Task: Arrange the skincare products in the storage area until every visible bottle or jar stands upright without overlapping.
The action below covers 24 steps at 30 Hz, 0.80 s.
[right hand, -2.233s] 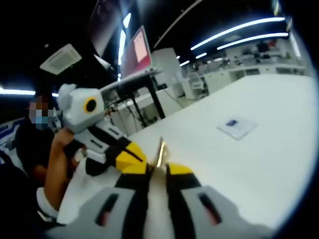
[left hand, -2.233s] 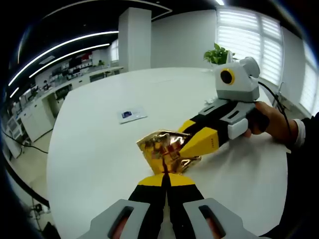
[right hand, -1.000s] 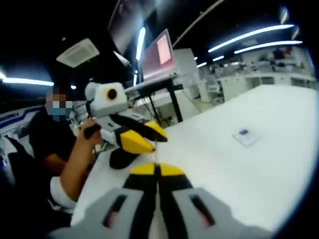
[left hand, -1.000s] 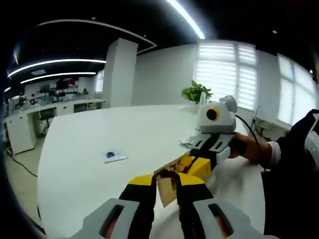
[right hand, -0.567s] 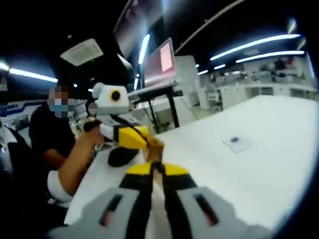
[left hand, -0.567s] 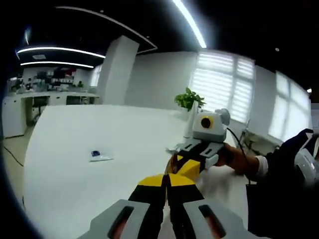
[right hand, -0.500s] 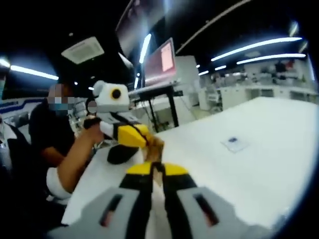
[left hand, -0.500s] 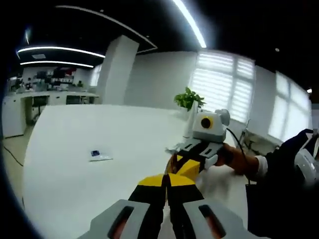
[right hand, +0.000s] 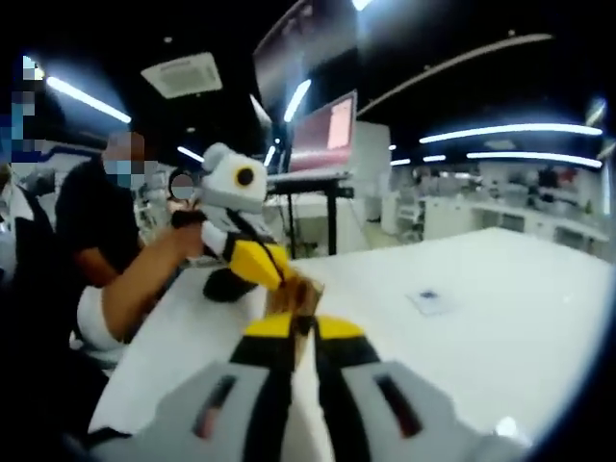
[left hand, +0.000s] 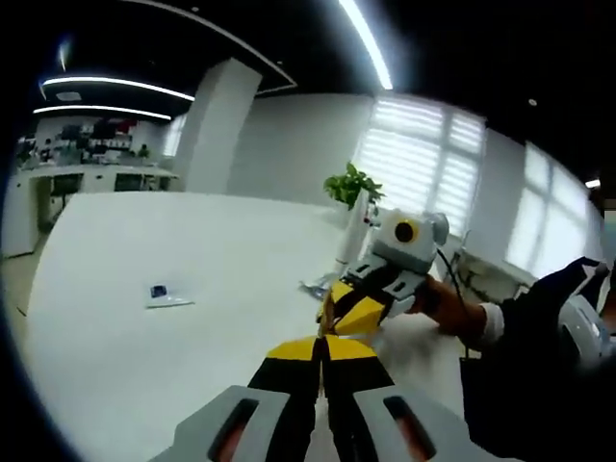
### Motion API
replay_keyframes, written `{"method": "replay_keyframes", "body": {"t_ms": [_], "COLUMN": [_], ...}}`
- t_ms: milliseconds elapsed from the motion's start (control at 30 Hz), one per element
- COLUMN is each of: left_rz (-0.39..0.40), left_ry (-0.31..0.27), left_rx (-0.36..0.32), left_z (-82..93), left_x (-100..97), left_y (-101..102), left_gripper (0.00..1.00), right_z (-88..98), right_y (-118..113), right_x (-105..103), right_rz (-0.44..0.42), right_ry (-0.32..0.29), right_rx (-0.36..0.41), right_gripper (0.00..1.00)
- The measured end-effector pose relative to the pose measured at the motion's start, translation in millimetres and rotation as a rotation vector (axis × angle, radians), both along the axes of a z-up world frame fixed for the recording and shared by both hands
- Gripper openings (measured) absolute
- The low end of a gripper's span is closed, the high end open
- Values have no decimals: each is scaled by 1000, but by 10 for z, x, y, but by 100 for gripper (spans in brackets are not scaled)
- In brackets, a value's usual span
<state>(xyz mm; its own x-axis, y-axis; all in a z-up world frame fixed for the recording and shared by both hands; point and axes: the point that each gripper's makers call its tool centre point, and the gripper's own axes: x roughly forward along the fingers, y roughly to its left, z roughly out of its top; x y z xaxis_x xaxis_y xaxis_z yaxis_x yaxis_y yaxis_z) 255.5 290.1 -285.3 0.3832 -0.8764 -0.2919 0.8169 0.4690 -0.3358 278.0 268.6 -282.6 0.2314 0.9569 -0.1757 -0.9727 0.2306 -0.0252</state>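
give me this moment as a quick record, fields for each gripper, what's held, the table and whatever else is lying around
left gripper: jaws closed on the gold packet's lower edge
right gripper: jaws closed on the same packet
held item: crinkled gold foil packet, raised above the table between both grippers
table: white, large
on table: small flat card with a dark blue mark
background: potted plant by bright blinds; monitor on a stand
person: hand on the left gripper's grip
bottles or jars: cannot tell, none clear enough to name
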Motion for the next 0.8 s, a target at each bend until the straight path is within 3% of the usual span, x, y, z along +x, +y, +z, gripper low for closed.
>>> {"method": "replay_keyframes", "body": {"t_ms": [200, 600, 800], "left_rz": [-30, -63, -87], "left_ry": [9, 30, 39], "left_rx": [18, 46, 55], "left_z": [-37, -114, -159], "left_x": [-23, -4, -15], "left_y": [-121, -402, -548], "left_gripper": [0, 0, 0], "right_z": [100, 81, 48], "right_y": [-143, -452, -591], "right_x": [-46, -94, -123], "right_rz": [-14, -62, -84], "right_ry": [-37, -79, -58], "right_rx": [50, 24, 18], "right_gripper": [5, 0, 0]}}
